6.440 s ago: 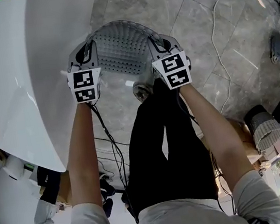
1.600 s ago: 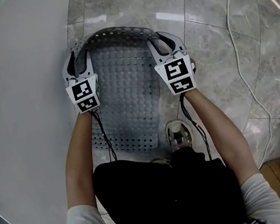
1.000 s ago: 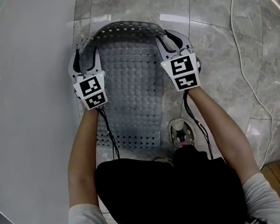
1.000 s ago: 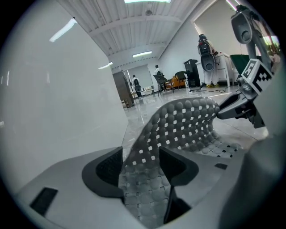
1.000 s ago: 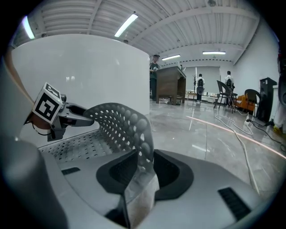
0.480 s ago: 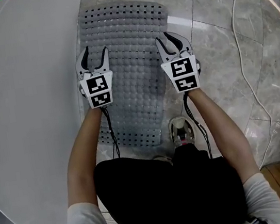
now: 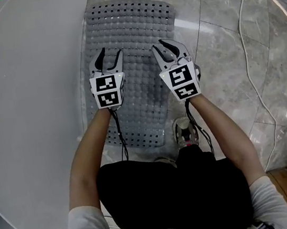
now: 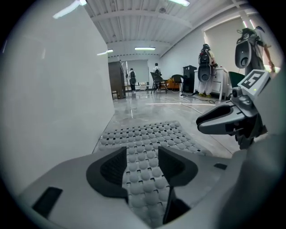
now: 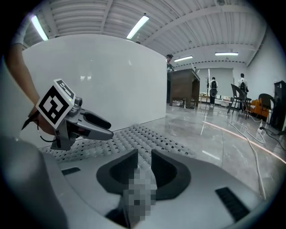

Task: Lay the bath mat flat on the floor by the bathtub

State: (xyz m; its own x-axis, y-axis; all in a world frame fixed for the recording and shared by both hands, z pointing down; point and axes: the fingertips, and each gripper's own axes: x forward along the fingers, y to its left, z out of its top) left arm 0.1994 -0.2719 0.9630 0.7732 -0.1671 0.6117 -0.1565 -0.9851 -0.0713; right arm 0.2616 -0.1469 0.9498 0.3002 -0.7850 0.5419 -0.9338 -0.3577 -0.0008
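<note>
Both are spread wide and pinching nothing: left gripper [image 7: 110,55] and right gripper [image 7: 163,47] hang side by side over the middle of the grey bath mat [image 7: 130,25], and each gripper view just shows the bumpy mat through the gap between its jaws. The mat itself looks fully unrolled and flat on the floor [image 7: 229,45], its long left edge right up against the white bathtub [image 7: 24,102], so I'd call the job pretty much done.

What could go wrong from here, imo:
- that left edge might be riding up the curve of the tub; can't tell from above
- the tiles are glossy grey marble, so a nudge from a jaw tip could slide the mat
- the person's shoe [image 7: 184,132] is just beside the near corner and could ruck it up when they stand
- there's a white cable [image 7: 254,68] trailing across the floor off to the right

The room is a big open hall with strip lights, and people and chairs far at the back
</note>
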